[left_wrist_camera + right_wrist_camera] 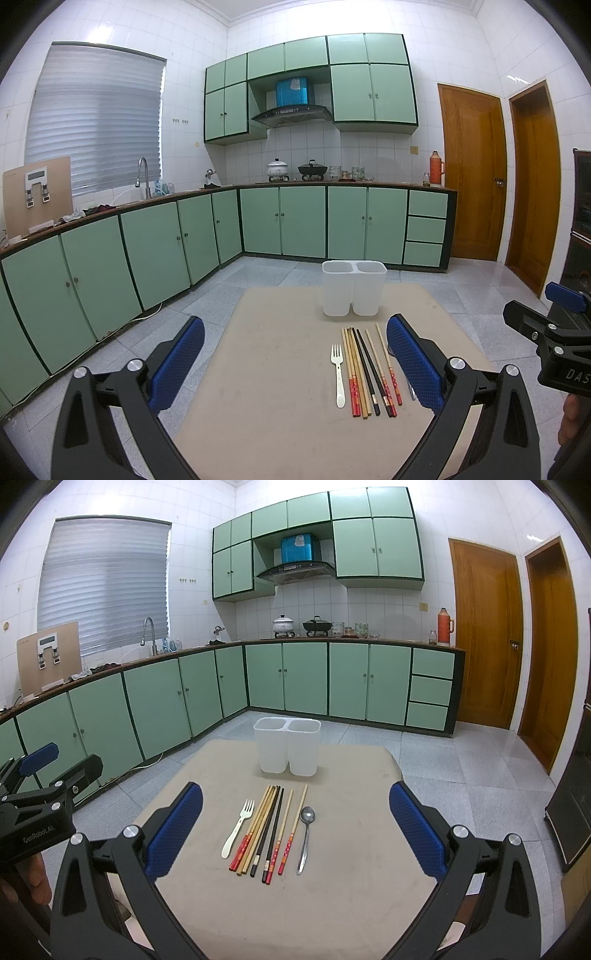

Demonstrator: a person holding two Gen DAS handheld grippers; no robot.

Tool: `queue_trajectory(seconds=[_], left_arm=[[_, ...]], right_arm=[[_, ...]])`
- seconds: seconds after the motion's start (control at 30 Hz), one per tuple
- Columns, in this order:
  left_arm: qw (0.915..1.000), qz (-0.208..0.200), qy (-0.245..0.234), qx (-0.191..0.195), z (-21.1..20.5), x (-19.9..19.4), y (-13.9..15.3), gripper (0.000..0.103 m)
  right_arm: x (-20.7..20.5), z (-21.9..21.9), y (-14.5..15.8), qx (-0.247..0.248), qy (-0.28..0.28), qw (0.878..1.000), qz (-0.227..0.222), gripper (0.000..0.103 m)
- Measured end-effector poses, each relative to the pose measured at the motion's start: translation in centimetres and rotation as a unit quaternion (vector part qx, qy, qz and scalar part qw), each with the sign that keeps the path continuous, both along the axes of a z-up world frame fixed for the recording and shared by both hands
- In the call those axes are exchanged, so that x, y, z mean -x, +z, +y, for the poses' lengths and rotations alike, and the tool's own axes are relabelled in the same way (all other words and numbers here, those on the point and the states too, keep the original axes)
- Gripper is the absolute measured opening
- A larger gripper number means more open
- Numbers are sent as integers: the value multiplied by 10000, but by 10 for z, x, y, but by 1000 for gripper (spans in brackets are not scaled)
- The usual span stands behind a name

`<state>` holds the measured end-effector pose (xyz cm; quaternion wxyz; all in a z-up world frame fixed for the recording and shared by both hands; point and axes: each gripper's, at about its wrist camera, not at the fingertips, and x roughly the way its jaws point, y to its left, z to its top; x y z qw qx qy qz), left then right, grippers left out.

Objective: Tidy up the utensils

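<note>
A: Any writing to read?

B: The left gripper (33,805), seen from the right wrist view, carries "GenRobot.AI" on its body. The right gripper (546,314), in the left wrist view, shows "DAS", cut off by the frame edge.

A: And the jaws?

B: Both stand wide apart, holding nothing.

A: Where are the utensils?

B: On the beige table (332,904): a white fork (238,829), then the chopsticks (269,830) side by side, then a metal spoon (304,838). The white two-compartment holder (287,751) stands upright behind them, near the table's far edge.

A: What blocks the view?

B: In the left wrist view, that gripper's own blue pad (415,363) hides most of the spoon.
</note>
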<state>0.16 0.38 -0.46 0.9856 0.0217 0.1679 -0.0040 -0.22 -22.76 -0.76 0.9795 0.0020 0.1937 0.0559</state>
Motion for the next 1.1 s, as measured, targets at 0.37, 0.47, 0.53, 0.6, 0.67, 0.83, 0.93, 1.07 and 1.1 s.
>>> queue_trajectory(seconds=[0.37,0.47,0.53,0.6,0.67,0.83,0.93,1.07,1.1], left_arm=[[10000,83,4,-3,8,-12,-7,97],[9998,163,49,-61,10,-16,-6,97],[9996,267,112,-78,13,-24,-11,97],[9991,386,173,-78,17,-34,-17,97],[9985,499,220,-111,18,-46,-25,97],[9963,816,244,-139,20,-72,-46,97],[9944,1015,222,-187,18,-91,-61,97],[9906,1330,172,-279,13,-121,-81,97],[9891,1441,139,-280,12,-130,-87,97]], right_arm=[[-8,0,-10,2,-36,10000,77,98],[-13,-3,-14,34,-104,9998,153,98],[-17,-7,-19,11,-158,9996,239,98],[-24,-10,-26,-8,-222,9992,336,98],[-31,-14,-33,-9,-286,9986,452,98],[-53,-22,-56,3,-340,9967,739,98],[-70,-22,-69,77,-340,9956,870,98],[-100,-21,-86,219,-310,9932,1102,98],[-109,-19,-89,234,-296,9923,1180,98]])
